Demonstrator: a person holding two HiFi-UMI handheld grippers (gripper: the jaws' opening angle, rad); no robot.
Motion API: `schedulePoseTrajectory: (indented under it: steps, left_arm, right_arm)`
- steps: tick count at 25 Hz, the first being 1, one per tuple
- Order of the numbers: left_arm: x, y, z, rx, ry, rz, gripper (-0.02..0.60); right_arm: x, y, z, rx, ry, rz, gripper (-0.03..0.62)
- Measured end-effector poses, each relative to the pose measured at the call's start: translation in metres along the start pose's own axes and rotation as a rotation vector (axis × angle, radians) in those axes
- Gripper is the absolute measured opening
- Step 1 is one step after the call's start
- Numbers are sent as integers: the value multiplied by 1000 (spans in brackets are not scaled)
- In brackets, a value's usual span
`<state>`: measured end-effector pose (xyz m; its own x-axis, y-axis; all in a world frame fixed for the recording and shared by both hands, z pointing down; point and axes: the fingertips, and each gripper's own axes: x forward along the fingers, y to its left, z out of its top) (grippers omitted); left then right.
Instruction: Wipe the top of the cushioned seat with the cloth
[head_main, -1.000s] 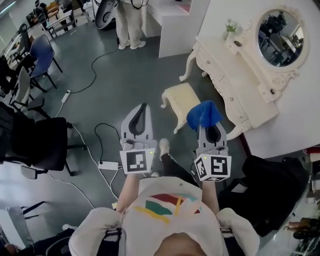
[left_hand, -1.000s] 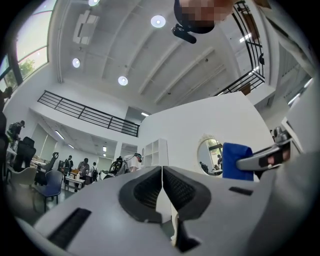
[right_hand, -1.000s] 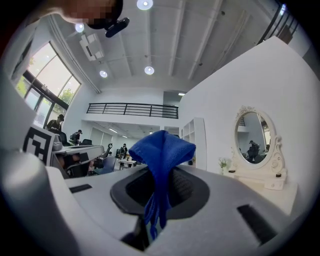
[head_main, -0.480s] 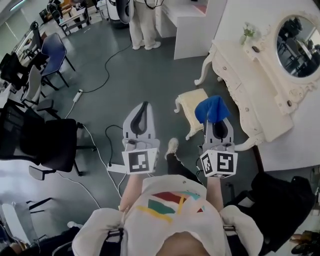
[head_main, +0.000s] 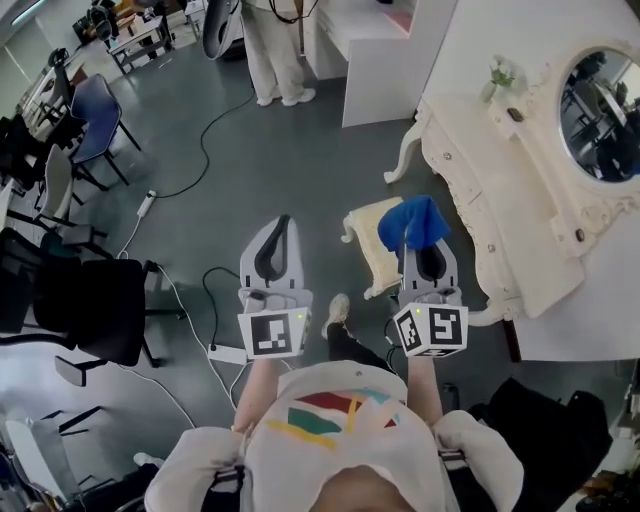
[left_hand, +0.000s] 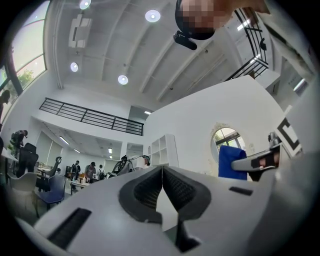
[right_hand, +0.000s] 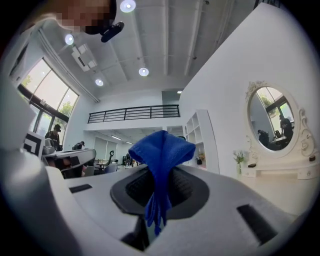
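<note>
**Cloth gripped, seat not yet touched**

The right tongs (right_hand: 160, 169) are clamped on a bright blue fabric cloth (head_main: 412, 222). Its bunched top stands above the jaws and a tail hangs down between them. The left tongs (left_hand: 161, 170) are pressed together with nothing in them and are held level beside the right pair, well apart from it.

The wiping itself looks not yet begun; this reads as the approach. The small cream cushioned seat with curved white legs (head_main: 368, 232) stands on the floor below and ahead of the person. In the head view the cloth partly overlaps it, but it is carried high above it, not on it.

The next move likely calls for lowering the right tongs and tipping them so the loose bulk of the cloth lies flat on the cushion, then sweeping it across the top. The narrow pinch leaves little cloth spread out, so full coverage may take several passes.

The seat stands on a smooth grey floor (head_main: 270, 160), just beside an ornate white dressing desk (head_main: 500, 170) with an oval mirror (head_main: 605, 100). Cables (head_main: 205, 125) trail over the floor, office chairs (head_main: 90, 300) stand to the left, and another person's legs (head_main: 270, 60) show farther off.
</note>
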<state>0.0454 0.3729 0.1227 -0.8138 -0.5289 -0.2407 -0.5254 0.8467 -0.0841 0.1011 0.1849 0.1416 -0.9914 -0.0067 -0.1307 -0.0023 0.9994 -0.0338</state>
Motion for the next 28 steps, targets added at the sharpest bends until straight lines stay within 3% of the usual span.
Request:
schedulePoseTrajectory:
  steps: [8, 13, 17, 21, 25, 28]
  left_arm:
    - [79, 3, -10, 36, -1, -7, 5]
    - [129, 4, -11, -16, -48, 3, 5]
    - [166, 5, -24, -42, -34, -21, 5]
    - [203, 10, -22, -66, -96, -7, 5]
    - [231, 2, -53, -3, -36, -56, 6]
    - [249, -9, -56, 19, -33, -98, 5]
  right_arm:
    - [66, -30, -4, 62, -10, 58, 34]
    - [106, -52, -15, 57, 8, 55, 35]
    - [138, -65, -10, 34, 0, 53, 35]
    - [166, -83, -15, 21, 7, 34, 35]
    - [188, -94, -20, 6, 5, 23, 35]
    - [197, -103, -16, 7, -14, 1, 35]
